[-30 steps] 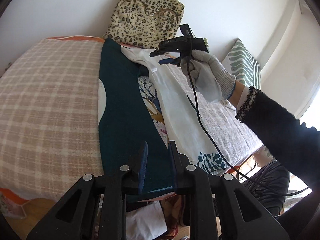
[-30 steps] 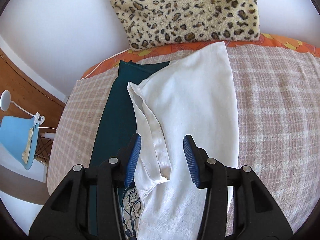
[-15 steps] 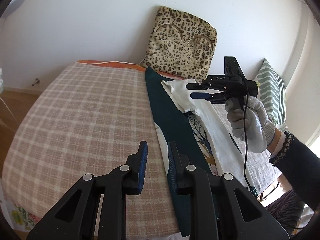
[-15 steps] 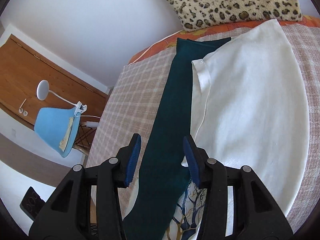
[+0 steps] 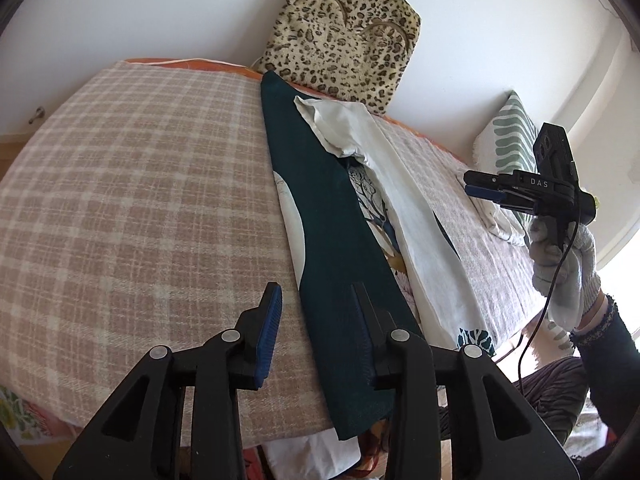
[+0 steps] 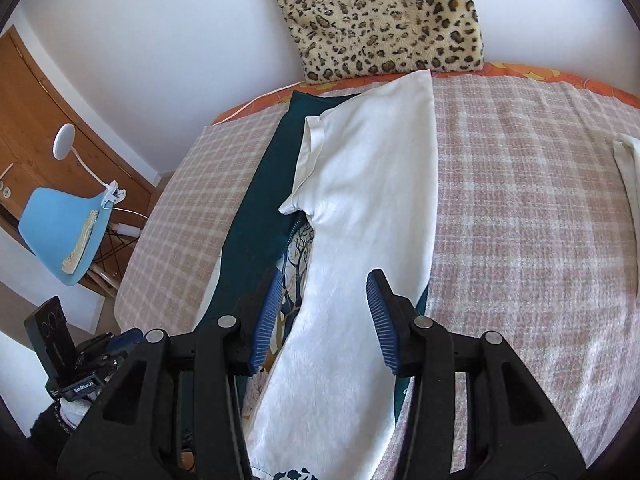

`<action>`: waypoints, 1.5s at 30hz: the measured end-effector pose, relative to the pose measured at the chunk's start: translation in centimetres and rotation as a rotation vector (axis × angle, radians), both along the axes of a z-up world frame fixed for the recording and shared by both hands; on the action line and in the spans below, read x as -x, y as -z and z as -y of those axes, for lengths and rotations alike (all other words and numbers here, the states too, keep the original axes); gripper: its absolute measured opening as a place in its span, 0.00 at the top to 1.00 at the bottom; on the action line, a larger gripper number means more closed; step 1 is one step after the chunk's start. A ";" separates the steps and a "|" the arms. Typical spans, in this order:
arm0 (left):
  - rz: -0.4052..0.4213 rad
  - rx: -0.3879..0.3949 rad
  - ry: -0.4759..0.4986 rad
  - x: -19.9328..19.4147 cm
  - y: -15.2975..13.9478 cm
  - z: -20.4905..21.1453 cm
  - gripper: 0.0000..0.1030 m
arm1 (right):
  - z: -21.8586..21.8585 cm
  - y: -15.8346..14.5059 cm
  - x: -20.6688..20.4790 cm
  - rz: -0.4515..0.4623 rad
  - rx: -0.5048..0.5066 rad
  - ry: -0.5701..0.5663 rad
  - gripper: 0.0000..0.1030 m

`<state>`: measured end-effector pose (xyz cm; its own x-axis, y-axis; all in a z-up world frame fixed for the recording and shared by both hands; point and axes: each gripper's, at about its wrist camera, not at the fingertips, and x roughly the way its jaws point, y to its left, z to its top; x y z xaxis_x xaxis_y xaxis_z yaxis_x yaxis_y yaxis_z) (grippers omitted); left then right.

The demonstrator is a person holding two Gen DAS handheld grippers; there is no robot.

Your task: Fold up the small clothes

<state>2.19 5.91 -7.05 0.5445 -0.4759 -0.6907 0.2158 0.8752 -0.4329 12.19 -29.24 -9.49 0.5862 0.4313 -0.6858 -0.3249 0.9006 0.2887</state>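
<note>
**Fold in progress: garment narrowed, not yet shortened**

Bed [image 5: 120, 200] under a plaid blanket, filling the middle of both views. Garment [image 6: 360, 208] laid lengthwise down the centre, running from the leopard cushion [image 6: 384, 20] at upper centre toward the lower edge. White inner side turned up over the right half; teal strip [image 5: 332, 240] along the left edge; a band of printed pattern exposed between the two. Sleeve [image 6: 304, 168] doubled onto the white panel, slightly rumpled.

Left tongs [image 5: 316, 332] at lower centre of the left view, jaws opening, hovering above the teal edge, nothing pinched. Right tongs [image 6: 320, 316] at lower centre of the right view, spread, poised over the white panel, empty; same tool seen at far right of the left view in a gloved hand [image 5: 564, 268].

Judged stage: side folds largely made, long strip formed. Remaining, apparently: smoothing the sleeve, then folding end to end. Second pale item [image 6: 628, 184] at right edge, seemingly folded.
</note>
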 end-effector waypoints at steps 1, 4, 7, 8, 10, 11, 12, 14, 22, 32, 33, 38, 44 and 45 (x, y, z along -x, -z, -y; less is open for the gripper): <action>-0.015 0.011 0.011 0.2 0.2 0.2 0.66 | 0.9 0.4 0.9 -0.007 0.008 0.014 0.55; -0.058 0.029 0.033 0.7 0.9 0.8 0.64 | 3.0 2.2 3.8 -0.041 0.015 0.052 0.55; -0.101 0.043 0.049 1.3 1.8 1.4 0.60 | 4.3 4.7 6.5 -0.099 0.004 0.063 0.55; -0.122 0.051 0.057 1.5 2.2 1.6 0.60 | 4.6 5.7 7.4 -0.120 0.002 0.063 0.55; -0.159 0.059 0.068 1.9 2.9 1.9 0.60 | 5.1 7.3 8.8 -0.160 -0.004 0.065 0.55; -0.173 0.060 0.069 2.2 3.2 2.0 0.60 | 5.3 7.9 9.4 -0.175 -0.008 0.063 0.55; -0.186 0.064 0.069 2.4 3.5 2.0 0.60 | 5.5 8.5 10.0 -0.187 -0.011 0.064 0.55; -0.212 0.078 0.073 2.9 4.0 2.1 0.60 | 5.8 9.4 11.2 -0.207 -0.024 0.051 0.55; -0.223 0.077 0.084 3.9 4.4 2.5 0.60 | 4.3 11.5 13.4 -0.230 -0.002 -0.012 0.58; -0.205 0.038 0.117 4.2 4.9 3.3 0.94 | 3.3 12.3 13.7 -0.234 0.015 -0.053 0.95; -0.198 0.037 0.122 4.3 4.8 3.4 0.95 | 3.6 12.3 13.7 -0.236 0.004 -0.050 0.95; -0.164 0.046 0.137 4.3 4.0 3.5 0.97 | 4.0 12.5 13.6 -0.248 -0.028 -0.067 0.95; -0.155 0.087 0.139 4.1 3.5 3.2 0.98 | 4.7 12.8 13.2 -0.286 -0.105 -0.060 0.95; -0.152 0.100 0.137 4.0 3.3 2.9 0.98 | 4.6 12.8 13.3 -0.281 -0.108 -0.060 0.95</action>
